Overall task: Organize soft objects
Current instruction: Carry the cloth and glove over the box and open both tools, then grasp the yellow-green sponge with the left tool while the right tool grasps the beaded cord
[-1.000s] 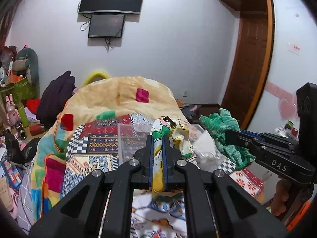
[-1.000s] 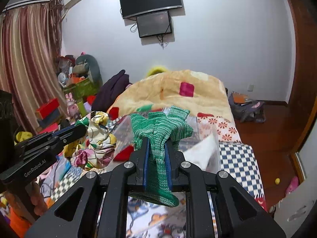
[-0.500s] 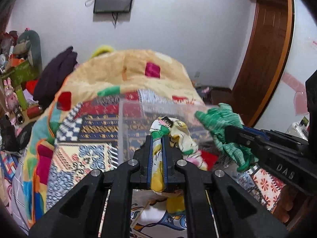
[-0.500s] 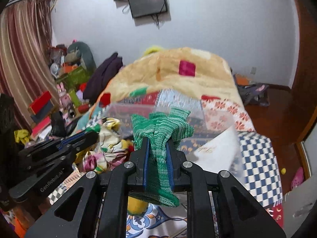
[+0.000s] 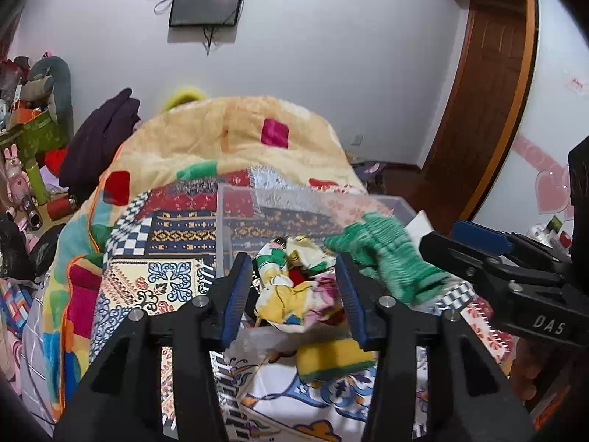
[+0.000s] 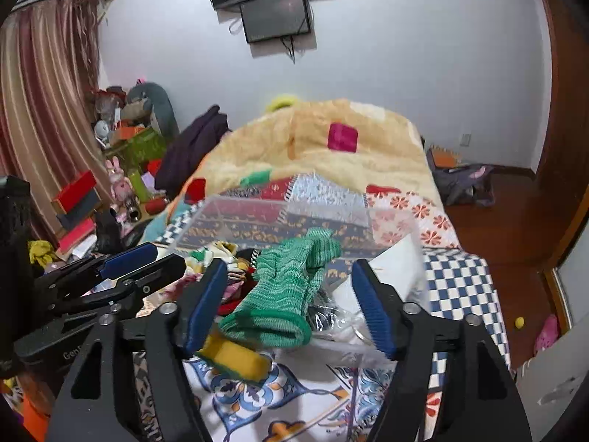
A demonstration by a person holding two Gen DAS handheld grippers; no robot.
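Observation:
A clear plastic box [image 5: 224, 221] [image 6: 279, 204] stands on the patchwork bedspread. My left gripper [image 5: 292, 261] is opening, and the floral cloth [image 5: 291, 291] sits loose between its blue pads [image 5: 235, 287], over the box and touching neither pad. My right gripper [image 6: 289, 265] is also opening. The green knitted cloth [image 6: 283, 294] [image 5: 390, 261] hangs blurred between its fingers, free of both pads, above the box. In the right wrist view the floral cloth [image 6: 221, 258] lies left of the green one. A yellow sponge [image 5: 331, 359] [image 6: 235, 359] lies at the box's near side.
A white card [image 6: 397, 261] leans in the box's right end. A peach quilt [image 5: 235, 136] is heaped behind the box. Clutter and a dark garment [image 5: 99, 140] crowd the left. A wooden door [image 5: 478, 110] is at the right, and a hand [image 5: 530, 372] holds the right gripper.
Both grippers went from shut on their cloths to open. The floral cloth and the green cloth have come loose over the box. Both hands moved lower and closer to the box.

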